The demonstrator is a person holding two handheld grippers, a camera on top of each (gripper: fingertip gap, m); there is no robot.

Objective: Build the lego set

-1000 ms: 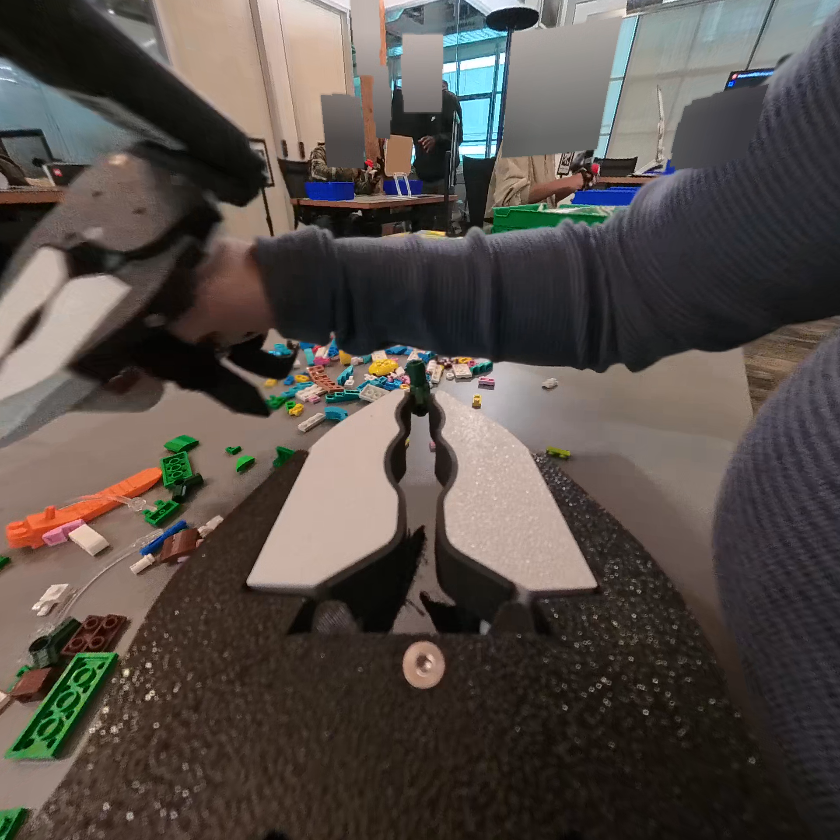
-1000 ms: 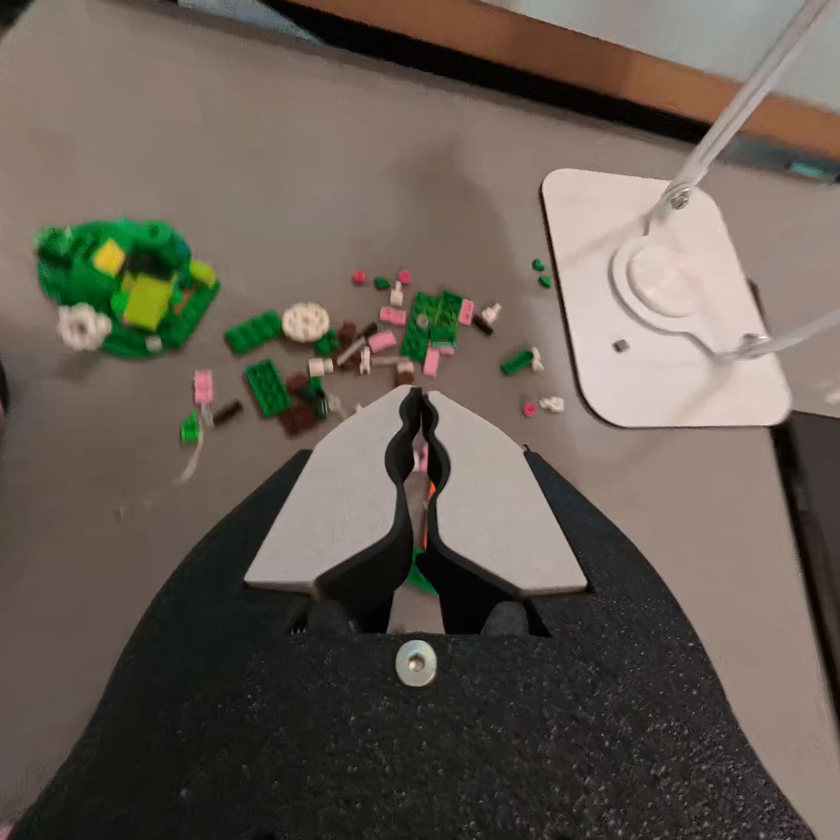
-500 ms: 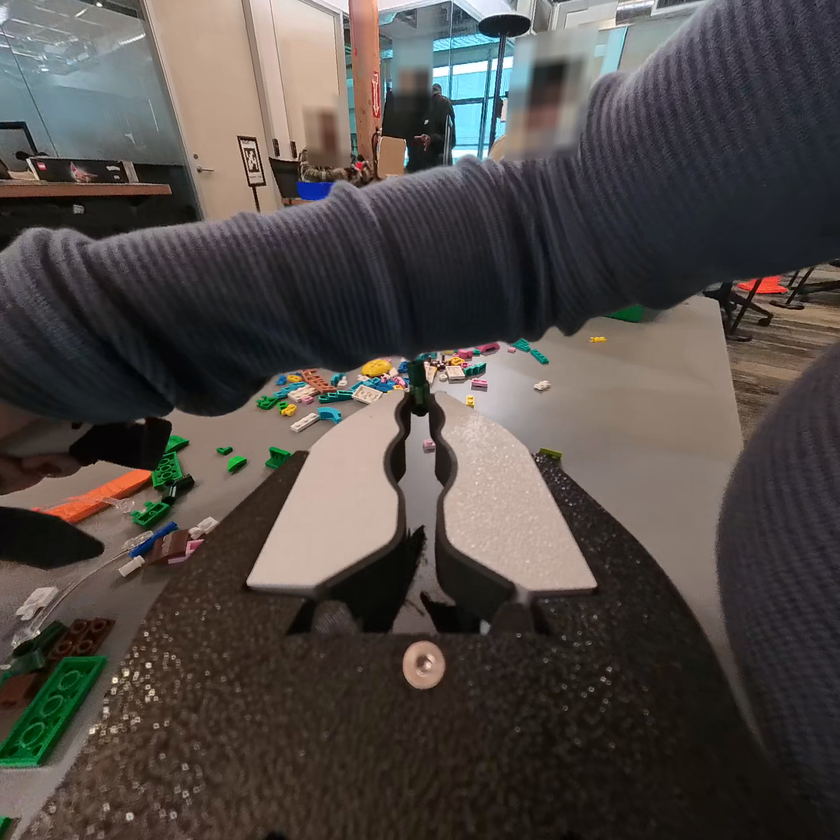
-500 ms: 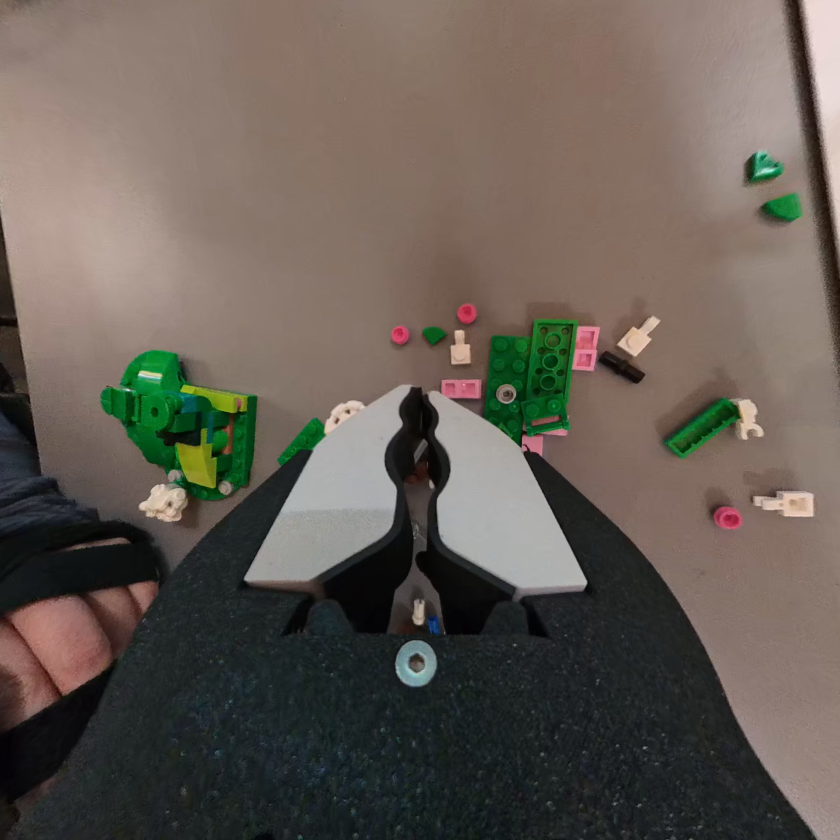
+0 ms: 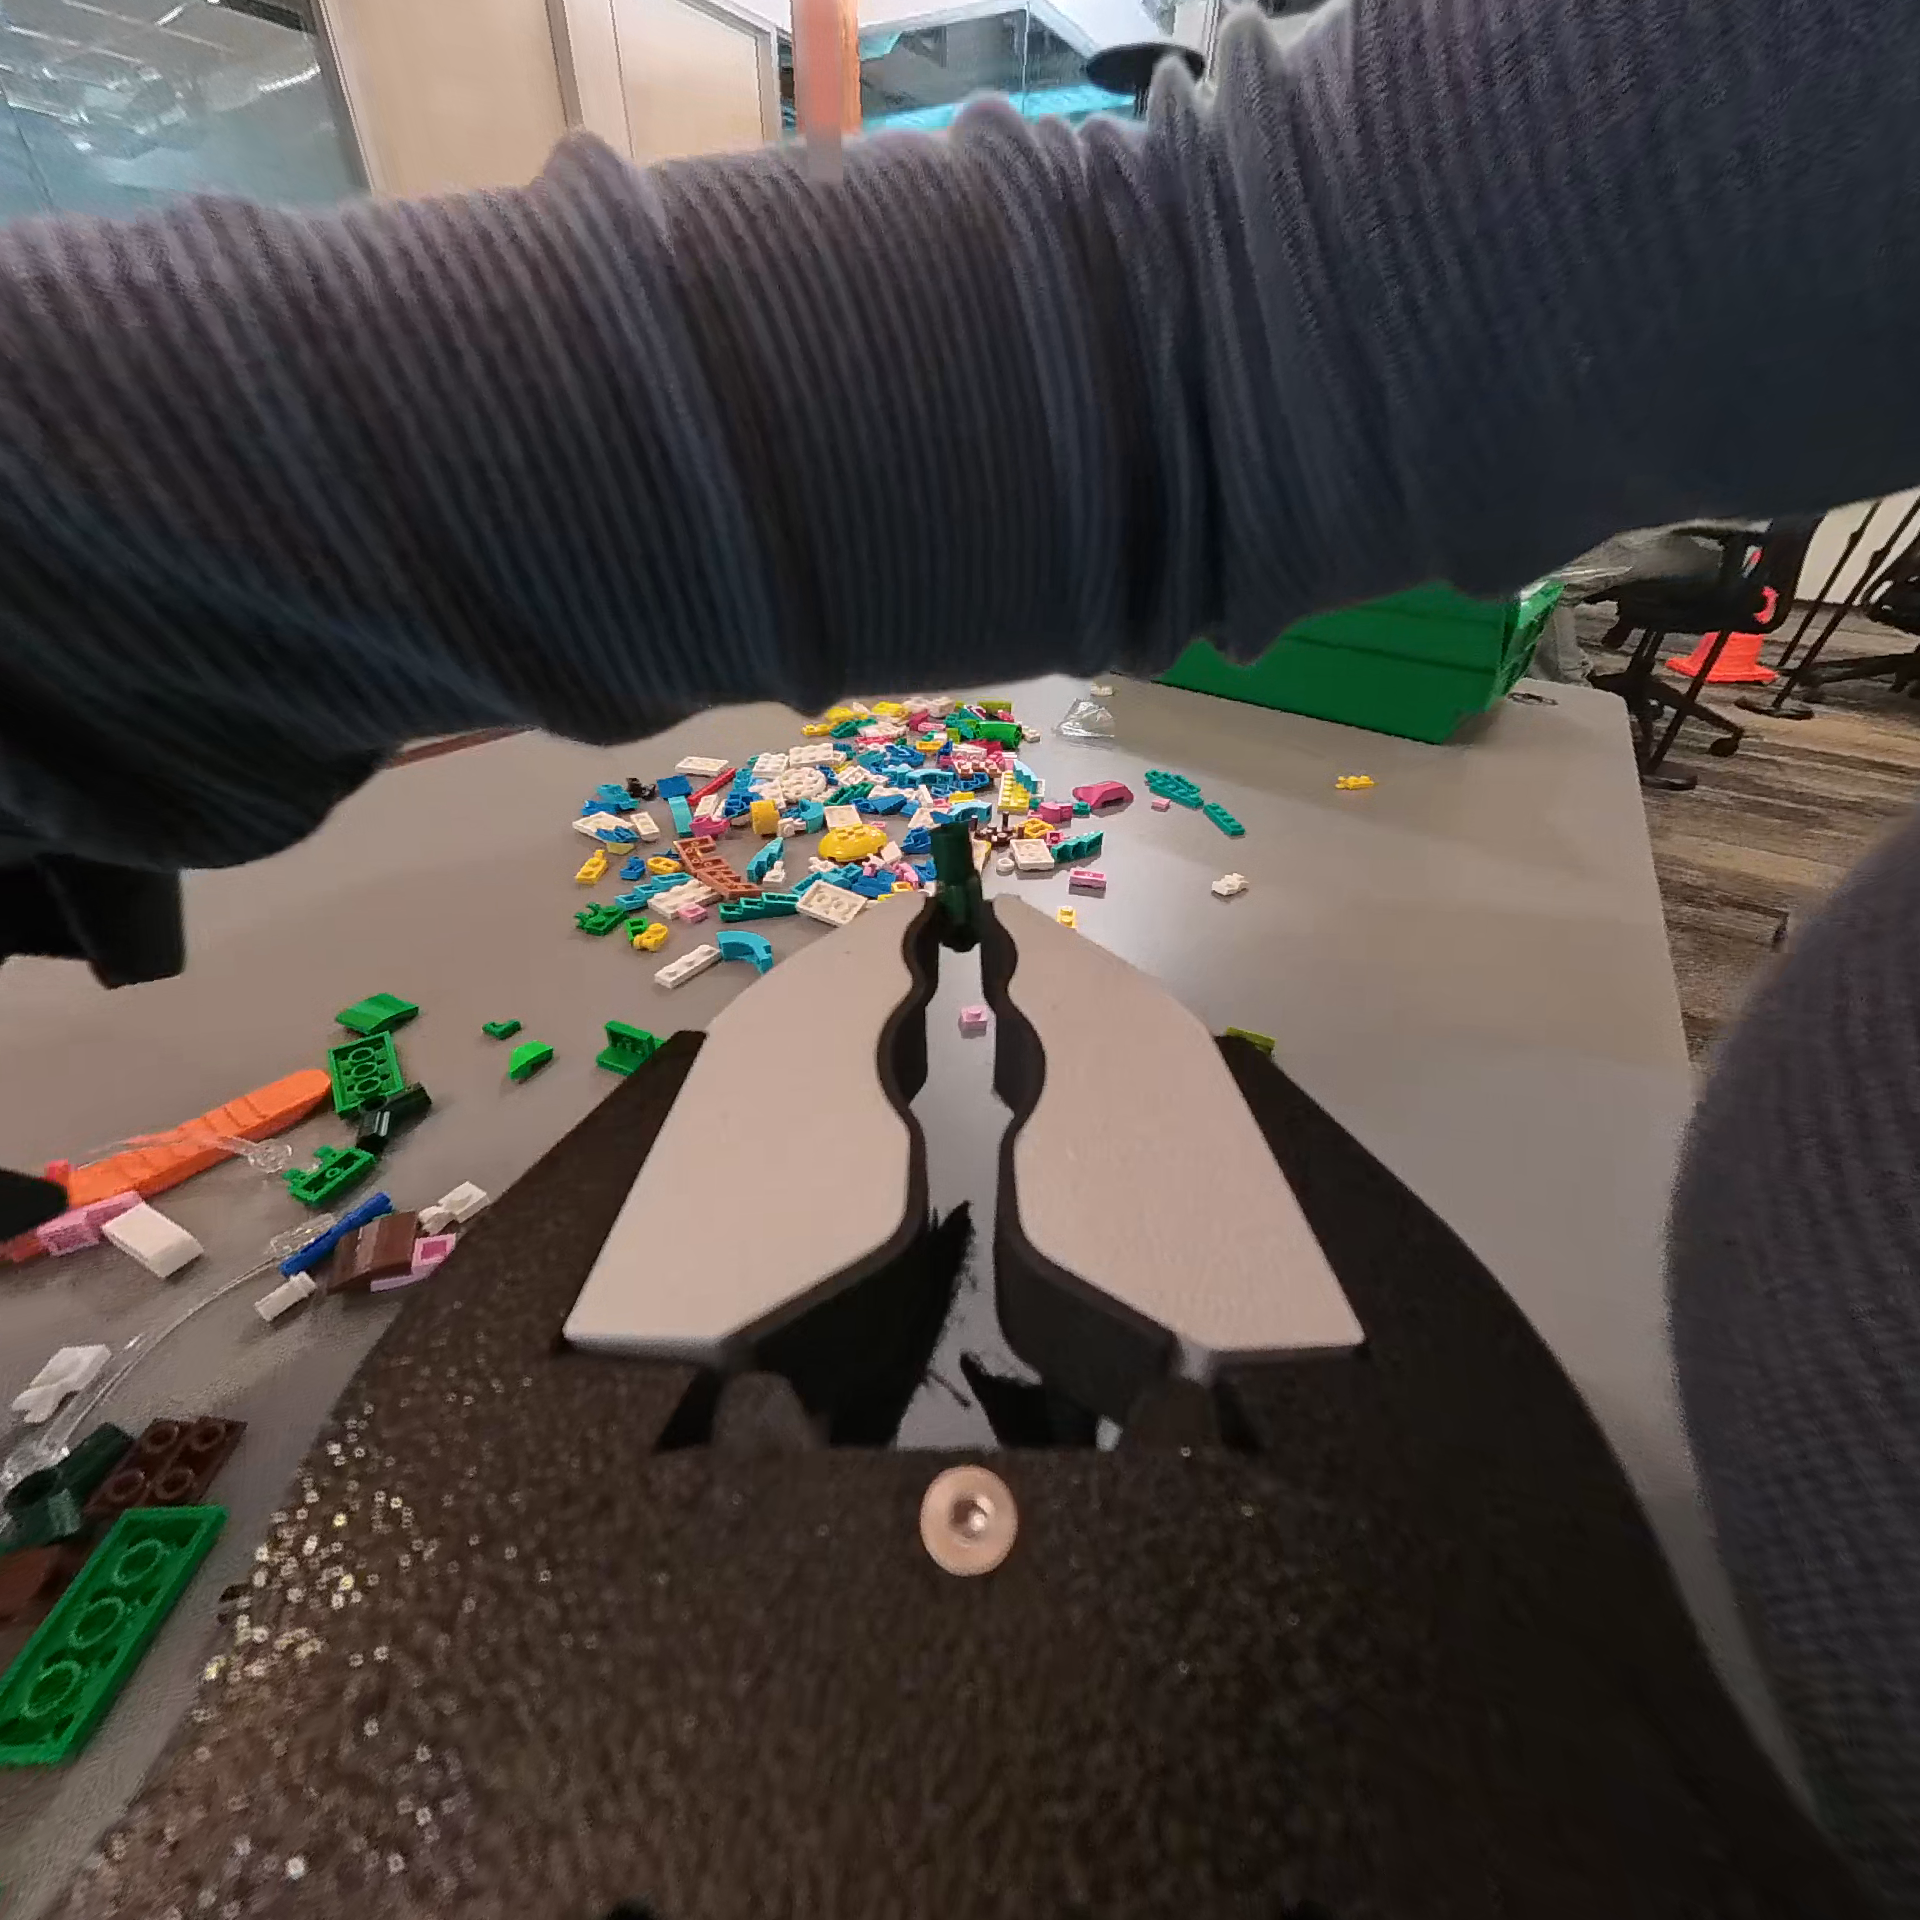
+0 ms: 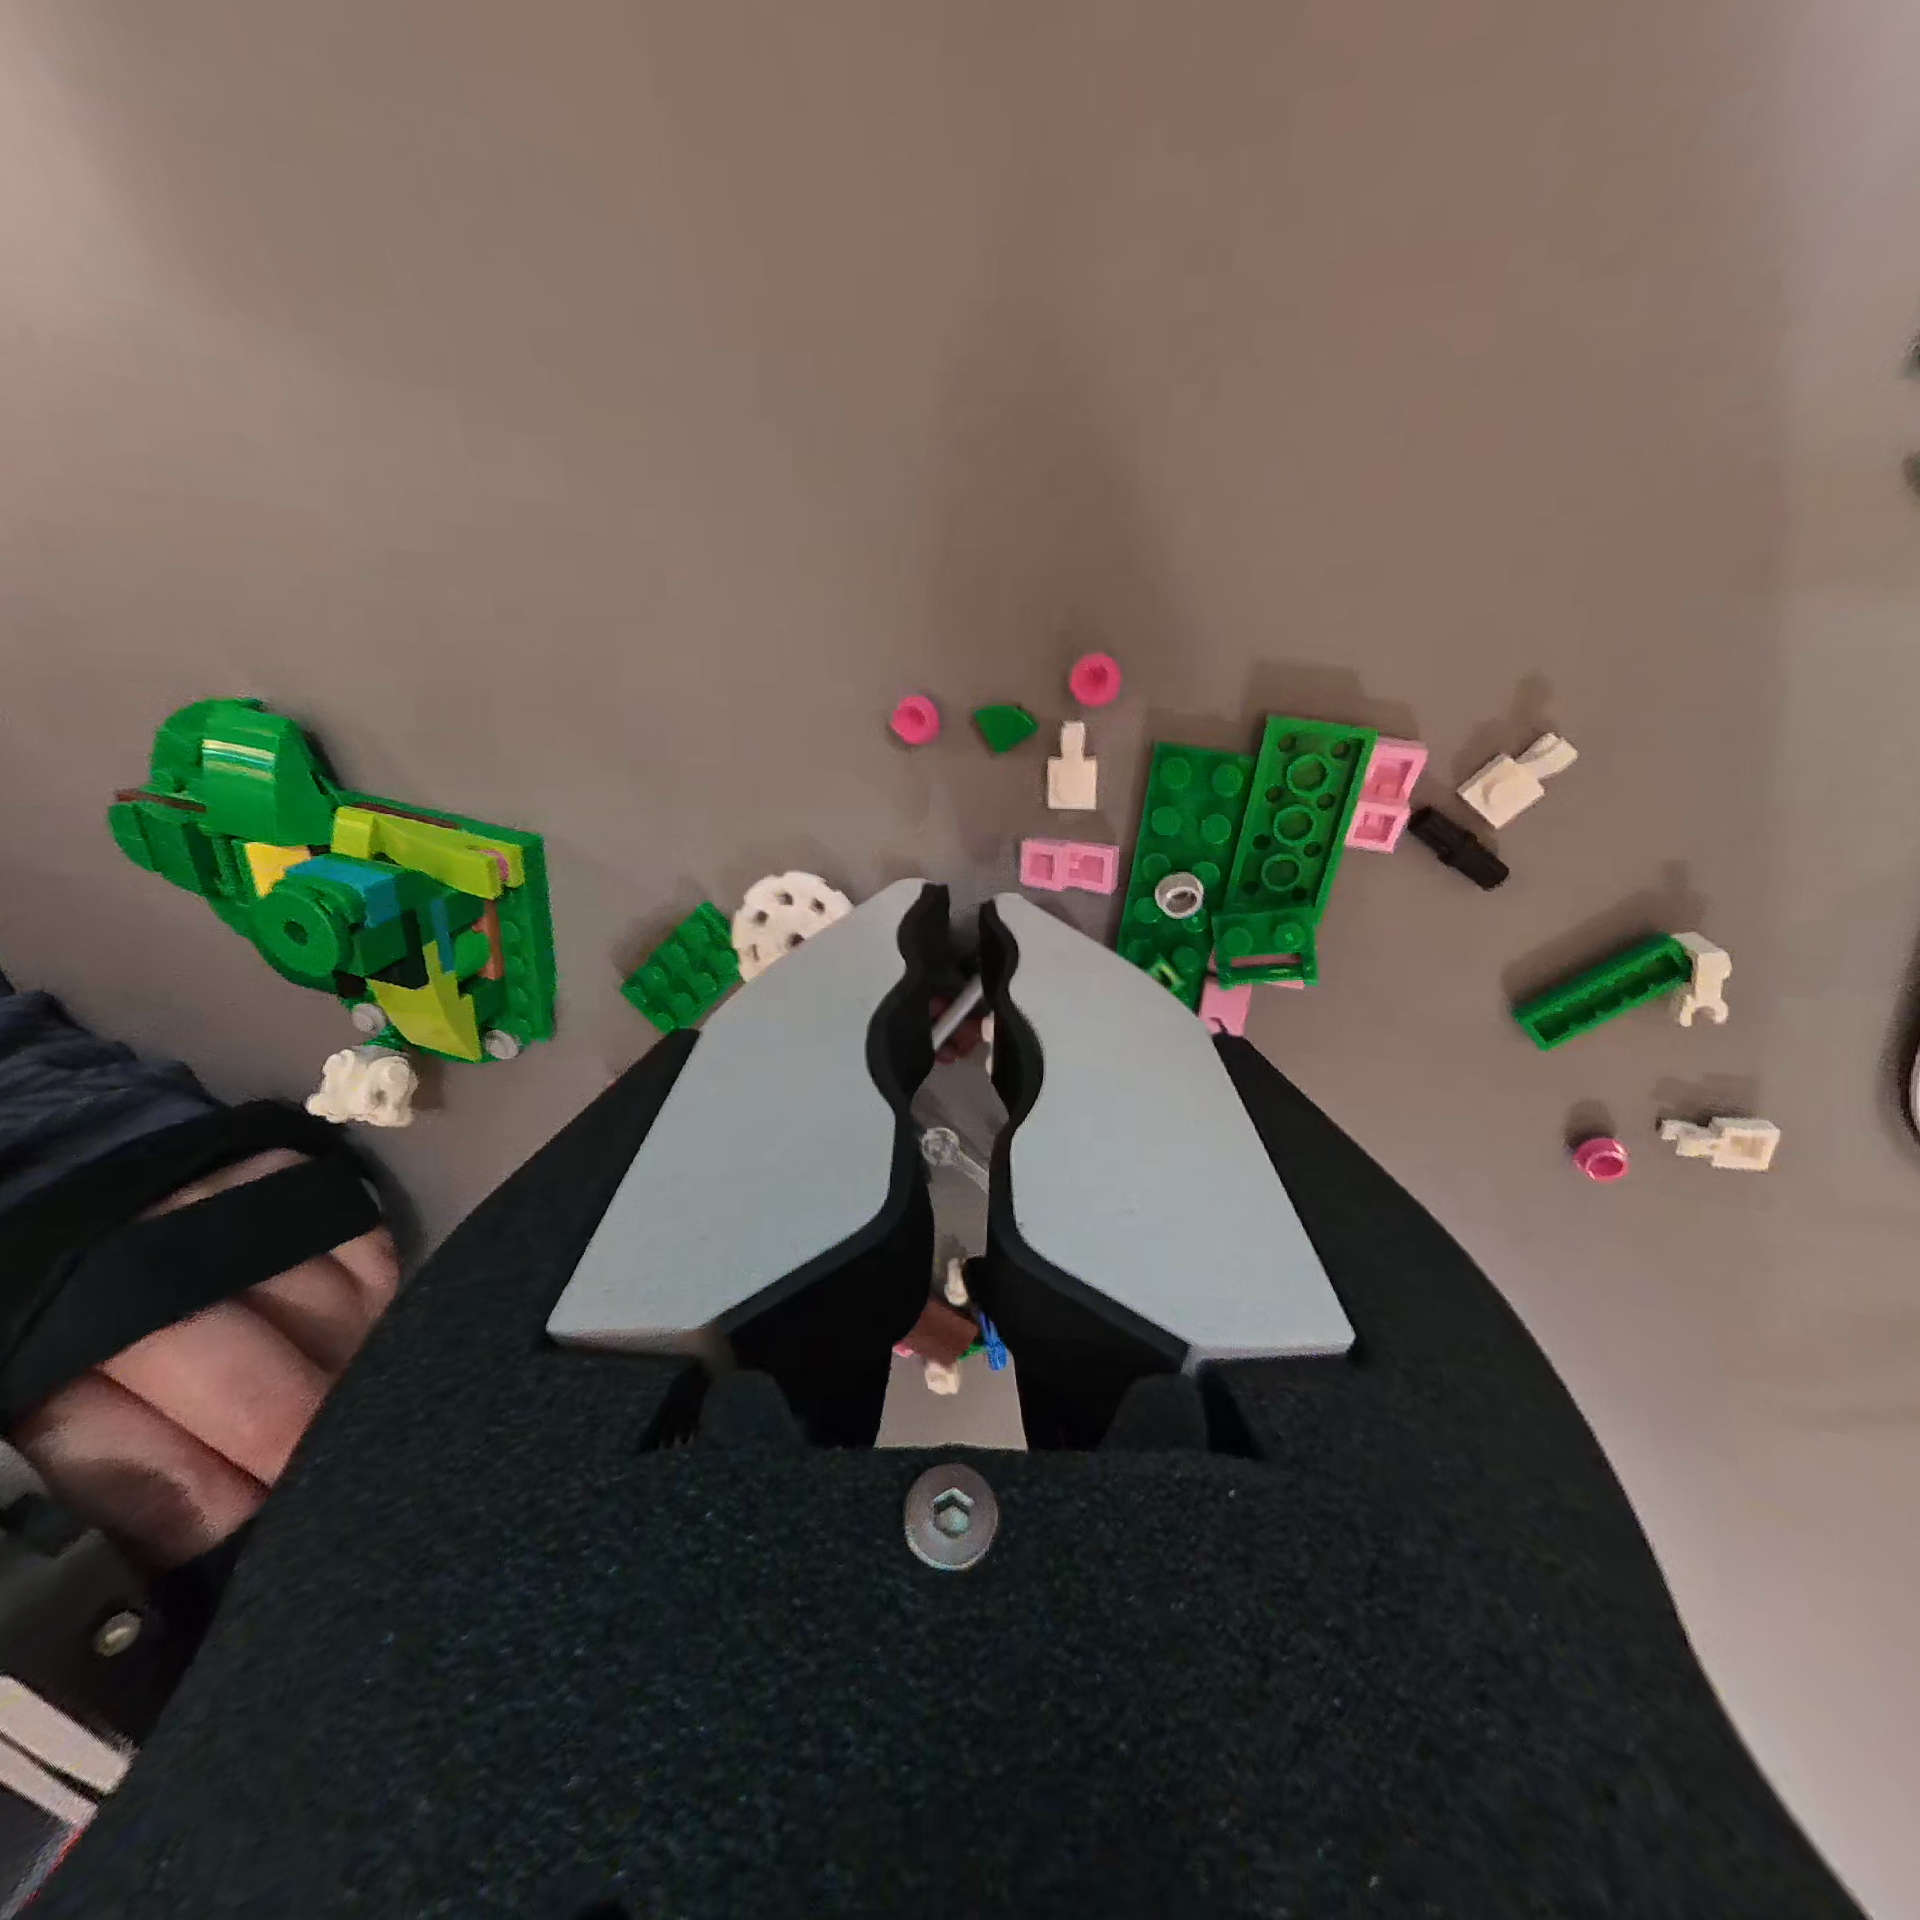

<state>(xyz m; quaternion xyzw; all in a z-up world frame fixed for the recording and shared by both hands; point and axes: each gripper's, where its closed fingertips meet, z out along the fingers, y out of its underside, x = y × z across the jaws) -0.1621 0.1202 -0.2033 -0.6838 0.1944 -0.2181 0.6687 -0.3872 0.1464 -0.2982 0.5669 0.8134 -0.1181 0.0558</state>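
Since a second ago my right tool has swung over the green build, tips barely apart, empty. Only my left view shows the left tool pinching one dark green piece above the desk; only my right view shows three pink studs.

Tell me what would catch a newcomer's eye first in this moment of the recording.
In the left wrist view, a grey-blue ribbed sleeve crosses the whole upper frame, above a bright heap of loose bricks on the grey table. The left gripper pinches a small dark green piece at its tips. In the right wrist view, a half-built green model lies at the left.
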